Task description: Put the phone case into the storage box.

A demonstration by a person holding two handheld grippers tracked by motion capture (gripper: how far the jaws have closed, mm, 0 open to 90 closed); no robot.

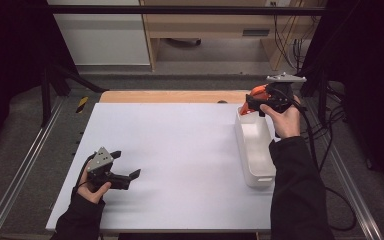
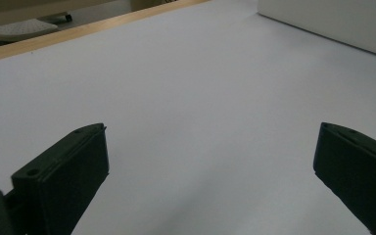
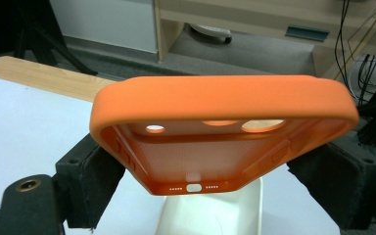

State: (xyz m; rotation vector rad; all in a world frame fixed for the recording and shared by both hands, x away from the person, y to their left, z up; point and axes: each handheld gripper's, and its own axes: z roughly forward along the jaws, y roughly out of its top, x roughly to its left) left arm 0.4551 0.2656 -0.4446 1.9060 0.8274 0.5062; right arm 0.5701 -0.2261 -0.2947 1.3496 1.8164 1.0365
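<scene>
So the orange soft-silicone phone case (image 3: 220, 142) is up in the air, clamped across its width by the right gripper (image 3: 220, 196), with the open inner side facing the camera and the camera cutouts at the far end. In the high view it's a small orange blob (image 1: 258, 93) in the upper right of the frame, hanging just over the far end of the long white plastic bin (image 1: 255, 145). The sideways pinch makes sense to me: the case is floppy, so squeezing both long edges keeps it from drooping (you can see the rim bulging a bit between the pads). My guess is it's held level over the bin either to drop in or because it just got lifted out, can't tell which.

The right gripper (image 1: 260, 102) is closed tight on the case, the person's hand (image 1: 285, 120) wrapped around its body from the lower right.

Lower left of the high view, the left gripper (image 1: 127, 172) sits low over the white bench (image 1: 180, 150), jaws wide apart with nothing between them. It's well apart from the bin, probably just parked out of the way.
</scene>
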